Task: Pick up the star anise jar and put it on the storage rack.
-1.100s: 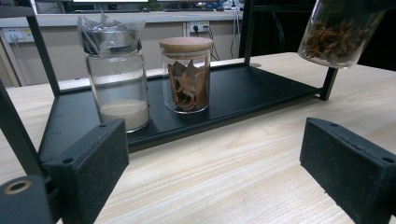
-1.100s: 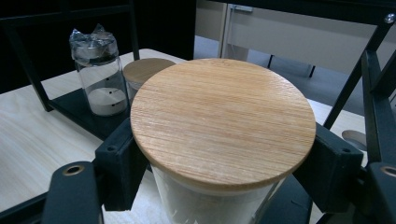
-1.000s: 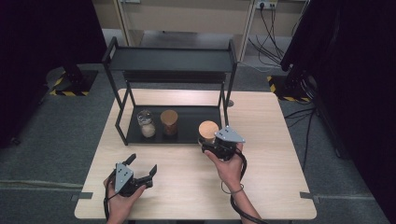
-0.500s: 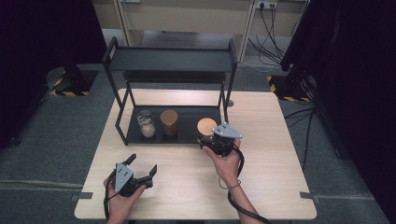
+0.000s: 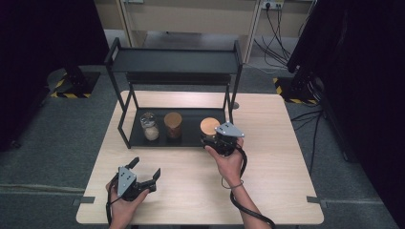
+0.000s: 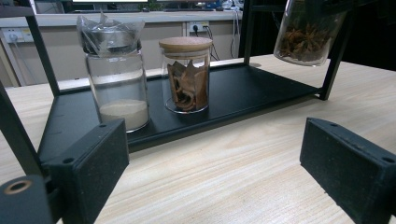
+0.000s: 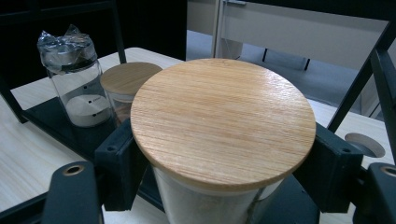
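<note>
Holding a wood-lidded jar (image 7: 223, 135) upright between its pads, the right gripper (image 5: 216, 141) has it clamped just below the lid, raised over the right end of the rack's tray (image 5: 191, 139). The free spot lies straight beneath, beside the bark jar (image 5: 173, 125) and the foil-capped jar (image 5: 150, 126). Near the table's front edge, the left gripper (image 5: 144, 170) rests with jaws apart, well away from all three.

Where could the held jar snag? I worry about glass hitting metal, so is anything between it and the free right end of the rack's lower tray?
Nothing lies on that stretch of the lower tray. The right claw holds the star anise jar there, close to the rack's right front post; the cinnamon jar stands apart, farther left.
</note>
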Motion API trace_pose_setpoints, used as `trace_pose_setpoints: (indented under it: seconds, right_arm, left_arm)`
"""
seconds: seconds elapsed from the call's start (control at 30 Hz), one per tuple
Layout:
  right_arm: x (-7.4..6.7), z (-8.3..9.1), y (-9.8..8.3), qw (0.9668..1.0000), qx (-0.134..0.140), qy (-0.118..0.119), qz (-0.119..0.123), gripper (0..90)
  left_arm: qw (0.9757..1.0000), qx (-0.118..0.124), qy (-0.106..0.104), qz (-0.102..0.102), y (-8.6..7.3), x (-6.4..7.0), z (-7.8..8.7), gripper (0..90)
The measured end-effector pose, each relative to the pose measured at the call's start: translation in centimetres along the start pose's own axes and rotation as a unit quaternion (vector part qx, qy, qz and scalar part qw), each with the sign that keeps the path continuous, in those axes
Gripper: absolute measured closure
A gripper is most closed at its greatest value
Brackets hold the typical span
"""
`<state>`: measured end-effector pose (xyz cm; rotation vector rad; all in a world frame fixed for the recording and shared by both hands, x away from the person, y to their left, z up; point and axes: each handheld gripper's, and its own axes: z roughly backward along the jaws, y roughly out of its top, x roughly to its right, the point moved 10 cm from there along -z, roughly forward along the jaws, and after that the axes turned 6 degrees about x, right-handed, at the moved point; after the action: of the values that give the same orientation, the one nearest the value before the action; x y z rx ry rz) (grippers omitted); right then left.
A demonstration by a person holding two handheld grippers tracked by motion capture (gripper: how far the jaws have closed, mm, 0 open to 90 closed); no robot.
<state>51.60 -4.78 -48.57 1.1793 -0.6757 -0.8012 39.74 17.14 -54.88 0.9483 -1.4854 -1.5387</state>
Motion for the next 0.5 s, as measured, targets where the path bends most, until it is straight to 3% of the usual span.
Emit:
trace_pose_setpoints:
  seconds: [0.5]
  right_arm:
    - [0.1,-1.3,0.3,1.0000,-0.006,-0.005,0.002,25.7]
  left_arm:
    - [1.0000,0.000,-0.001,-0.001,0.0,0.0,0.0,7.5]
